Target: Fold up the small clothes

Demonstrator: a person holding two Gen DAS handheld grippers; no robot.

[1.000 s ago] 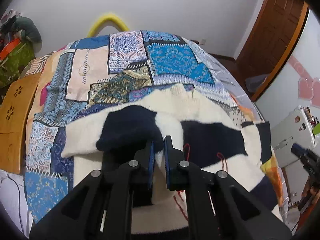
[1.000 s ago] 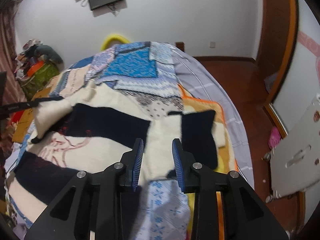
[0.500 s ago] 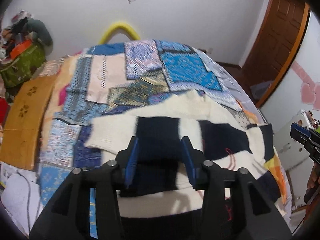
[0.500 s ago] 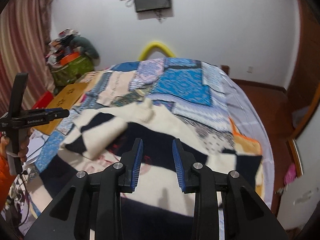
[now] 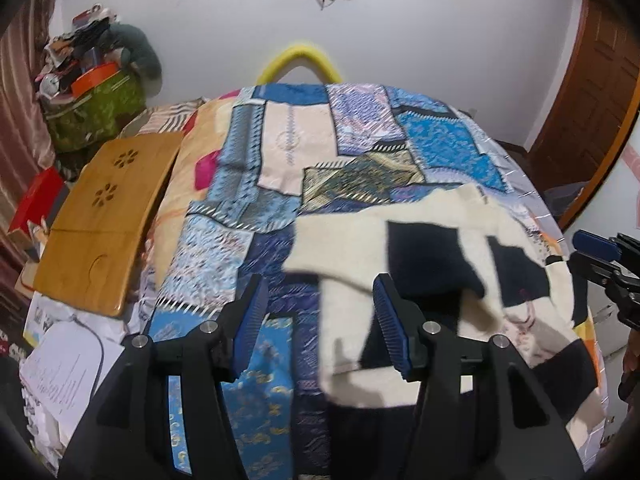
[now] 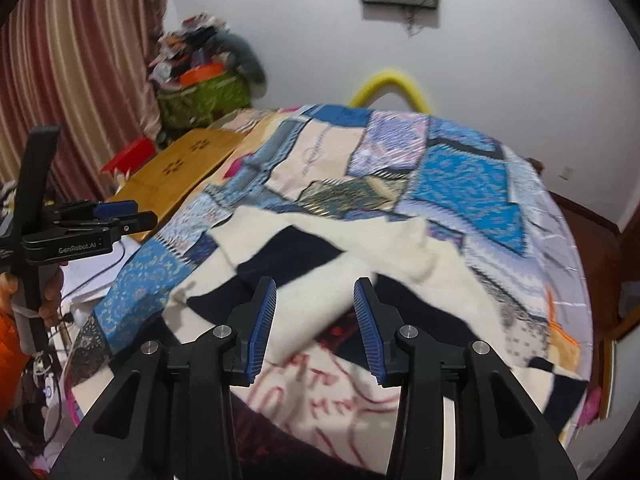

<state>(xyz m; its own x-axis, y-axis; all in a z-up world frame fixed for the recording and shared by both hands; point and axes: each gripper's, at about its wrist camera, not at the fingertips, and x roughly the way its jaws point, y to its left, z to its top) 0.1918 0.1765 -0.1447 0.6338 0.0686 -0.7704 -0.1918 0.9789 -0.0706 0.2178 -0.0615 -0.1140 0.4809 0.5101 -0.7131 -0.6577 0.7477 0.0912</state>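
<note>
Hovering over a cream-and-navy sweater on a patchwork bed

Nearest, the left gripper [image 5: 318, 326] and the right gripper [image 6: 315, 328] both hang with jaws opening, nothing pinched between their blue pads (each clear of the cloth). Just beyond, the sweater [image 6: 360, 280] lies across the lower centre of the patchwork quilt [image 5: 288, 148], one sleeve folded over its body. Farther left a wooden lap table [image 5: 104, 220] rests; a yellow hoop [image 5: 300, 60] stands by the back wall.

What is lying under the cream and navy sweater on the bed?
The cream and navy sweater lies on the patchwork bedspread, visible around it. Anything else beneath is covered.
</note>
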